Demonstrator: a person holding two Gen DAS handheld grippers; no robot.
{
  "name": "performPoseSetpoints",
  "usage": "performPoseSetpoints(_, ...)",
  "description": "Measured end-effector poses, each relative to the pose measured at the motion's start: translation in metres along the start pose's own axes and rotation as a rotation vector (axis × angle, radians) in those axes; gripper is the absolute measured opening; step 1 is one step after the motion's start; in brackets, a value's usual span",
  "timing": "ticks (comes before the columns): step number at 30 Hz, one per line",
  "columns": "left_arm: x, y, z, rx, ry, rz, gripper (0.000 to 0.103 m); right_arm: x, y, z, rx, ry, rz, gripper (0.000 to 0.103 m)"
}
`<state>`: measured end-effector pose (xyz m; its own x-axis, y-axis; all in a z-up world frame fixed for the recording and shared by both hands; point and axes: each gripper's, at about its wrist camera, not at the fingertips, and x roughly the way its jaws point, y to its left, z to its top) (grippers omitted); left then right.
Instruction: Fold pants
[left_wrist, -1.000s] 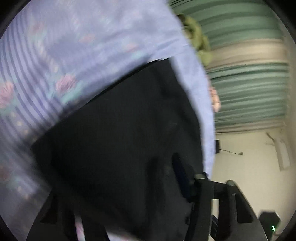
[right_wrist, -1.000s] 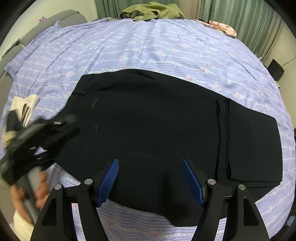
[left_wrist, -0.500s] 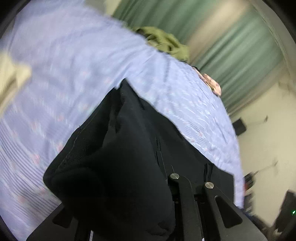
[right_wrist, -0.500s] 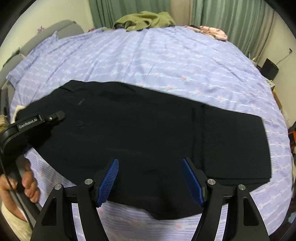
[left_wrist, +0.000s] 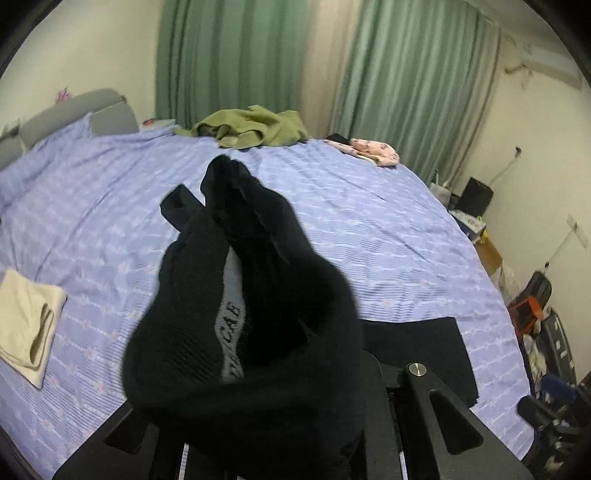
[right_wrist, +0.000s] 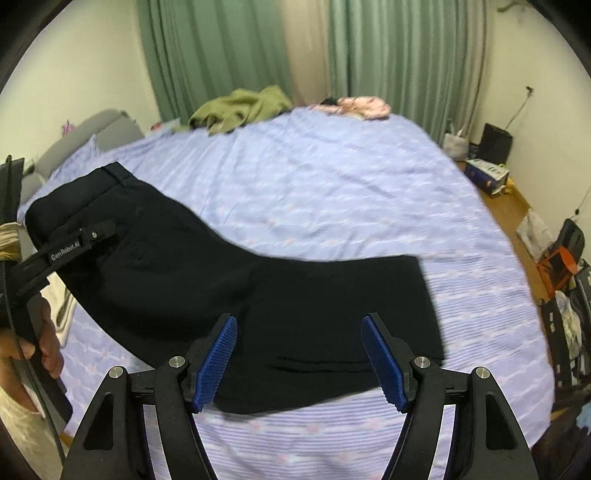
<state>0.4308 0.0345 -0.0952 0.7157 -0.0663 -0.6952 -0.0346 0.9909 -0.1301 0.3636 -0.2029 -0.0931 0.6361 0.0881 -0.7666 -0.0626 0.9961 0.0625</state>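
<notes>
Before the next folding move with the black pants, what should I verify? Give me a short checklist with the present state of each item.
1. Left gripper shut on the waist end of the black pants: ok.
2. Waist end lifted off the purple sheet: ok.
3. Leg end lying flat on the sheet: ok.
4. Right gripper open and holding nothing: ok.
5. Sheet beyond the leg end free of other clothes; green garment lies far off: ok.
6. Layers inside the left grip even: cannot tell.

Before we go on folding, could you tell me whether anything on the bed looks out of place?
Yes: a crumpled green garment and a pink one lie unfolded at the bed's far edge, and the black pants hang askew, one end lifted by the left gripper.
</notes>
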Motion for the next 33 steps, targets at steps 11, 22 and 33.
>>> performPoseSetpoints(11,0.023,-0.147,0.0,0.212,0.059,0.05,0.016,-0.039,-0.121,0.004,0.101,-0.069,-0.004,0.071)
performPoseSetpoints(22,0.121,-0.262,-0.043,0.201,0.253,0.076,0.016,-0.007,-0.225,-0.004,0.108,-0.019,0.014,0.071)
performPoseSetpoints(33,0.172,-0.334,-0.099,0.241,0.358,0.146,0.022,0.03,-0.303,-0.031,0.179,0.056,0.003,0.07)
